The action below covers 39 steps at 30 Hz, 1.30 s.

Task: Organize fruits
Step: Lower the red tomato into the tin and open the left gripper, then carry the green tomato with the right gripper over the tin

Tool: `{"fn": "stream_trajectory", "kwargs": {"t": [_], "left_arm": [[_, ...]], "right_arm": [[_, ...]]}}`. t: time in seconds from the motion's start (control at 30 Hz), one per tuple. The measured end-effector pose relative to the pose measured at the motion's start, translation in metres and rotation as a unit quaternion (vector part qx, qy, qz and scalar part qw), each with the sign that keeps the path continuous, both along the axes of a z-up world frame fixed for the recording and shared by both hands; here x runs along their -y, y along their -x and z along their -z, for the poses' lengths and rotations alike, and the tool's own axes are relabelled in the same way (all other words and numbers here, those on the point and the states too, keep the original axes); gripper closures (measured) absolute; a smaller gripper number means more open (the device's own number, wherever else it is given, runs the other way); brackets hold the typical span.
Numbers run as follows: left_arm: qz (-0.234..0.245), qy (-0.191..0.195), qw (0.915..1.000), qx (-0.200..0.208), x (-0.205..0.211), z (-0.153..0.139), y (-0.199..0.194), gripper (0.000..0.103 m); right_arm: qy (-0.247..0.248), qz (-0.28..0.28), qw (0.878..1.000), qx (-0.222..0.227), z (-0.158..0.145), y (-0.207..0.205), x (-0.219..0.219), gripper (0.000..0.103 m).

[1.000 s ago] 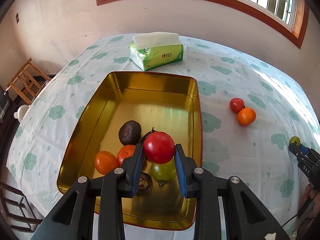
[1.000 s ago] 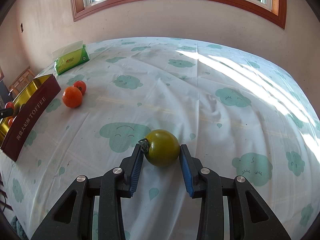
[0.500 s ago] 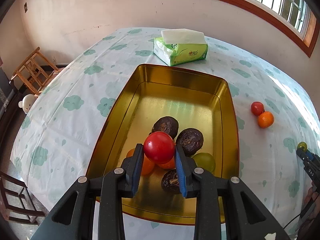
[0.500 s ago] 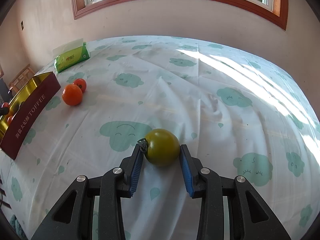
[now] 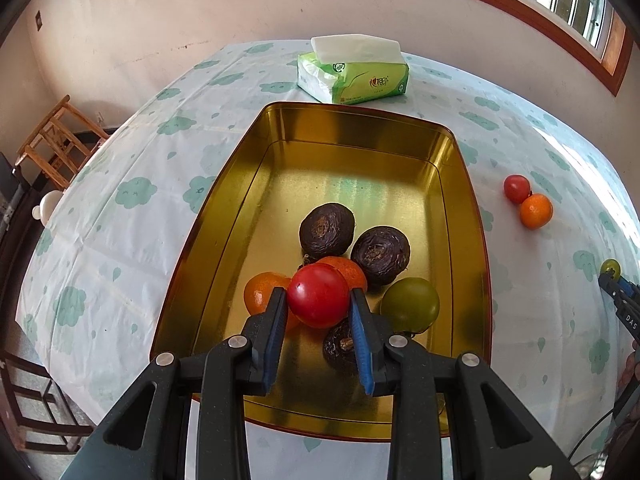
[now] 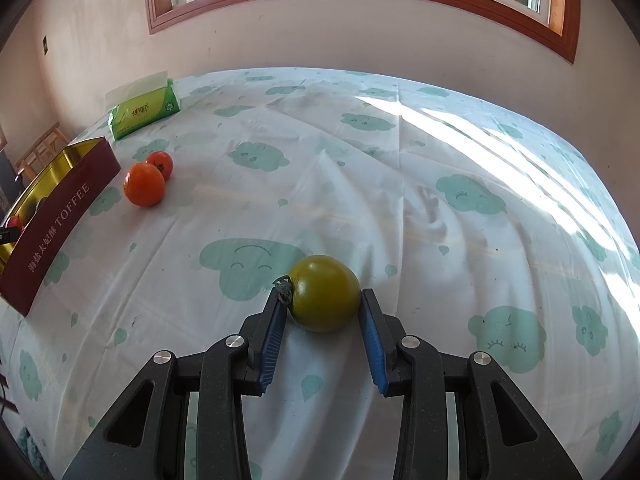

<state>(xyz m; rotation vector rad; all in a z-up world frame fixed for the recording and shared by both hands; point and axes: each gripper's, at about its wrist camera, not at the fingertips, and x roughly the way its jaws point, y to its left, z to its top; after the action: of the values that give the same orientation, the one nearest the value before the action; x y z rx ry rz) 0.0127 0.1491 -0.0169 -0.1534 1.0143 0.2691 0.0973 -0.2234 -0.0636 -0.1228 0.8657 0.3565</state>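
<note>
I hold the left gripper (image 5: 319, 309) above the near half of the gold tin (image 5: 466, 184), its pads pinching a red tomato (image 5: 318, 295). Directly beneath and beyond it lie the fruits already collected: two oranges (image 5: 262, 292), dark wrinkled fruits (image 5: 327, 229) and a green tomato (image 5: 410, 305), all crowded toward the near end. The far half of the tin is bare, so I judge the release wants either a short carry forward or a drop onto the pile.

My right gripper (image 6: 322, 311) sits well to the right of the tin on the counter (image 6: 400, 168), closed on a second green tomato (image 6: 324, 293), stem toward the left pad; whether the fruit is lifted off the cloth I cannot tell. An orange and small red tomato (image 6: 145, 183) rest touching each other between this gripper and the tin, nearer the right hand.
</note>
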Motion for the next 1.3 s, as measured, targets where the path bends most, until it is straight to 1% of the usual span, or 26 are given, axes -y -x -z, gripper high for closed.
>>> {"fn": "stream_trajectory", "kwargs": {"t": [0.27,0.47,0.83,1.03,1.3], "left_arm": [[0.003,-0.006,1.0,-0.001,0.002,0.0,0.0,0.075],[0.005,-0.006,1.0,-0.001,0.002,0.0,0.001,0.068],[0.006,-0.006,1.0,0.001,0.004,-0.001,0.002,0.059],[0.012,-0.004,0.9999,0.01,0.007,-0.004,0.003,0.052],[0.021,-0.005,0.9992,0.034,0.011,-0.013,0.01,0.036]], "right_arm": [[-0.001,0.0,1.0,0.0,0.0,0.0,0.001,0.065],[0.0,0.0,1.0,0.001,0.0,0.0,0.0,0.065],[0.005,0.002,1.0,0.006,-0.001,-0.001,0.0,0.065],[0.003,0.001,1.0,0.007,-0.005,0.003,-0.001,0.065],[-0.009,-0.027,0.999,0.029,-0.027,0.016,-0.023,0.065]]}}
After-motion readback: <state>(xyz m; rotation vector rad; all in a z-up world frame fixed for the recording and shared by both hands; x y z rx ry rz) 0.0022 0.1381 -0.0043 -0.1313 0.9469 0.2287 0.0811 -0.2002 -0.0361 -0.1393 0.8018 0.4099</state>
